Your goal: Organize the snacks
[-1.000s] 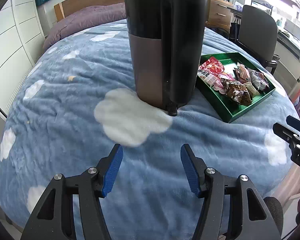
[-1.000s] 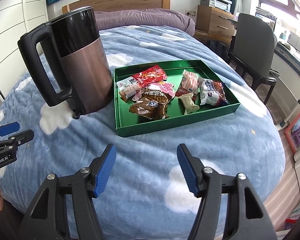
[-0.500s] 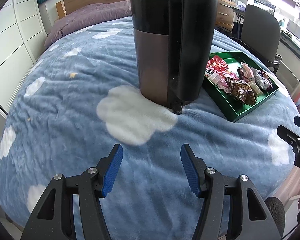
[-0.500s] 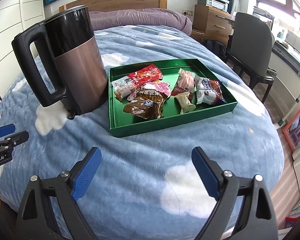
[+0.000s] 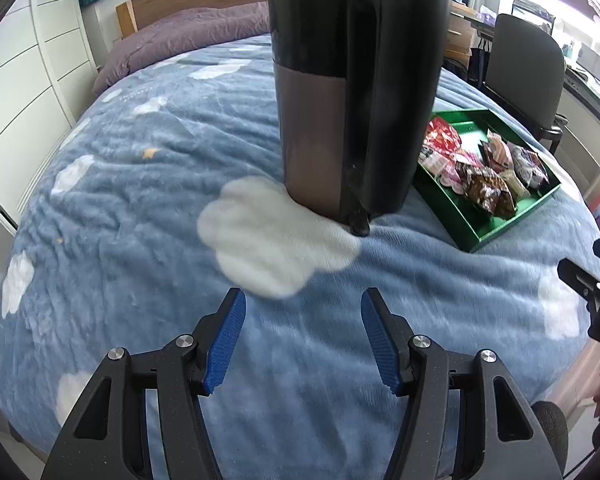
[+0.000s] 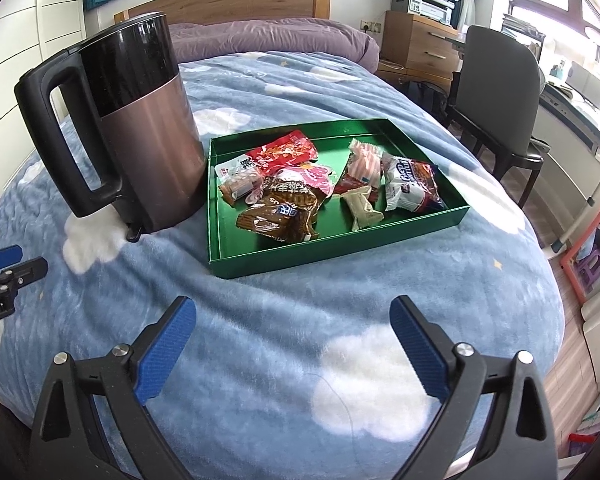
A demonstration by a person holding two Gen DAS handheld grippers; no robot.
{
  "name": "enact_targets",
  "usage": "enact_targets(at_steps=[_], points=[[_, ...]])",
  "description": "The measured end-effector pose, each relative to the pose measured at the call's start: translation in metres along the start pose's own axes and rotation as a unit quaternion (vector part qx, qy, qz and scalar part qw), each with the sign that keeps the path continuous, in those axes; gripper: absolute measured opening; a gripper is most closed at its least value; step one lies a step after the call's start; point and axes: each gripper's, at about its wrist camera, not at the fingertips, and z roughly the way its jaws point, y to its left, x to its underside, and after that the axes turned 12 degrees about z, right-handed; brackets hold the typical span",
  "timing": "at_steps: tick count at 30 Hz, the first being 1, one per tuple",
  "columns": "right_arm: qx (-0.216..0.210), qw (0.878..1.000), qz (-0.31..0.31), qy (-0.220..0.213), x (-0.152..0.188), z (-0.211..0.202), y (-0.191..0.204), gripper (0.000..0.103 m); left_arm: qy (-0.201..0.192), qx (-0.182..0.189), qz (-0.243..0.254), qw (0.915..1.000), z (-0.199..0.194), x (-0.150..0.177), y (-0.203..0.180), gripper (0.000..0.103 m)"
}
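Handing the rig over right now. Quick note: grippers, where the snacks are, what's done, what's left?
Left gripper: open, empty, over the blanket short of the kettle.
Right gripper: open wide, empty, short of the green tray.
Snacks: all packets seen, including the brown packet and red packet, lie loosely piled in the tray, which sits on the bed beside the kettle.
Done: no sorting visible; nothing held.
Left: arrange the packets. Kettle stands close to the tray's left wall; mind it.

On your bed (image 6: 260,360) the kettle (image 6: 140,140) stands just left of the tray (image 6: 220,240) — snack packets (image 6: 284,208) all lie inside it, toward the bed's right edge.
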Motion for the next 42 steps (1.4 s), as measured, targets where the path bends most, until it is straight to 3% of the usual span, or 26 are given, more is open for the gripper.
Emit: enact_targets(at_steps=[17,42], points=[[-0.004,1.000,-0.014,-0.004,-0.014,0.001,-0.005,0.103,-0.028,-0.029,-0.035,0.9986,-0.018,-0.019,0.012,0.054],[0.000,1.000,-0.004,-0.003,-0.016,0.004,-0.024,0.103,-0.026,-0.017,-0.032,0.9990,-0.019,-0.027,-0.001,0.054]])
